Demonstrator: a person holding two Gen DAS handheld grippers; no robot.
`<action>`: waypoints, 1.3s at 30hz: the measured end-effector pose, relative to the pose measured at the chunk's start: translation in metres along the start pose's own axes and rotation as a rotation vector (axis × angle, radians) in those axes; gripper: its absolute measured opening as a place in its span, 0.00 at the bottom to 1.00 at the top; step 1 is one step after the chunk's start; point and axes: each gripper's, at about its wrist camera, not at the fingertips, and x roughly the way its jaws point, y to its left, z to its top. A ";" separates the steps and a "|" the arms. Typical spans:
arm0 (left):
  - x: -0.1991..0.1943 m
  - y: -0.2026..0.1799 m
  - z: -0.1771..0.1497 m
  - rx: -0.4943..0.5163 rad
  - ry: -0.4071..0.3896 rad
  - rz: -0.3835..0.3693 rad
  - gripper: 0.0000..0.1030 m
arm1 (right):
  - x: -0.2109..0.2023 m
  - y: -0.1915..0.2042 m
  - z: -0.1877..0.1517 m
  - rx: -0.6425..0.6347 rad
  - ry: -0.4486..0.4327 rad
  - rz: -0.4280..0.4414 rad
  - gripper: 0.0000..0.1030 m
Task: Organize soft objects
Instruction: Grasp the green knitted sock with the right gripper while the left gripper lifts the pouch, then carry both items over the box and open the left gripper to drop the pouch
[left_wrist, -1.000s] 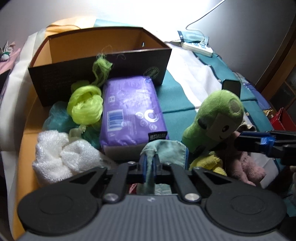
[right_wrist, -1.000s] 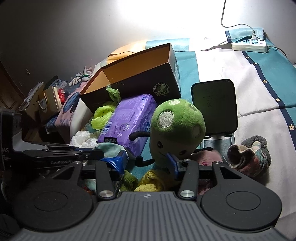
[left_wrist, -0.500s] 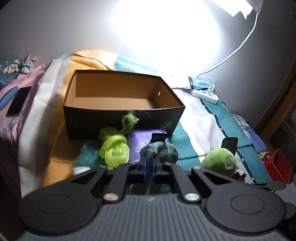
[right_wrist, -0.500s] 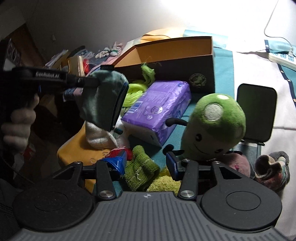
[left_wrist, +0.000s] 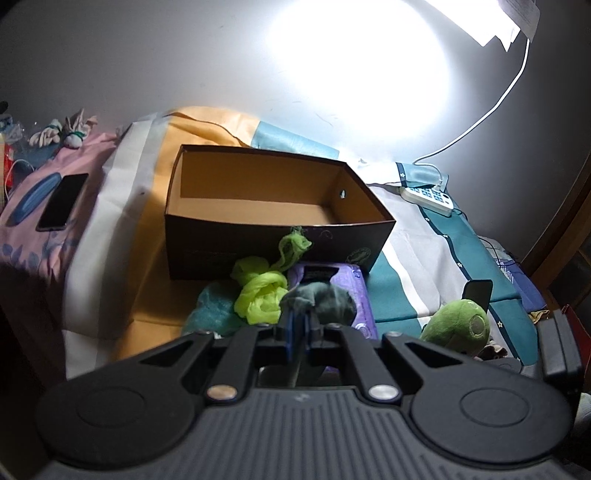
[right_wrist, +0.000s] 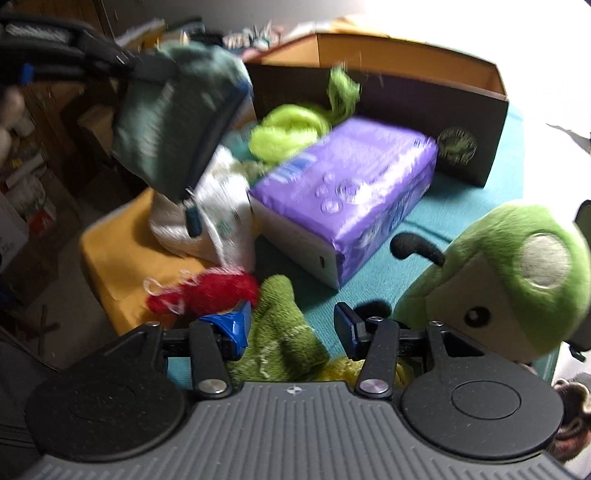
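Cloth (left_wrist: 319, 299), grey-green and clamped in the left hand-held gripper (left_wrist: 297, 325) at lower centre, should clear the box (left_wrist: 273, 236) rim before release; right hand-held gripper (right_wrist: 291, 325), jaws just widening, straddles a green towel (right_wrist: 284, 332).

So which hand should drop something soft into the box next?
The left. Its jaws are shut on the grey-green cloth, lifted and facing the open box. The right gripper is open, holding nothing.
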 end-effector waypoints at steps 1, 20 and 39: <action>0.000 0.001 0.000 0.000 0.000 0.002 0.02 | 0.003 0.000 0.001 -0.008 0.009 0.001 0.33; 0.003 0.031 0.001 0.009 0.025 0.004 0.02 | -0.026 0.020 -0.019 0.037 0.003 -0.020 0.00; -0.006 0.052 0.062 0.071 -0.097 -0.017 0.02 | -0.116 -0.016 0.038 0.325 -0.421 -0.235 0.00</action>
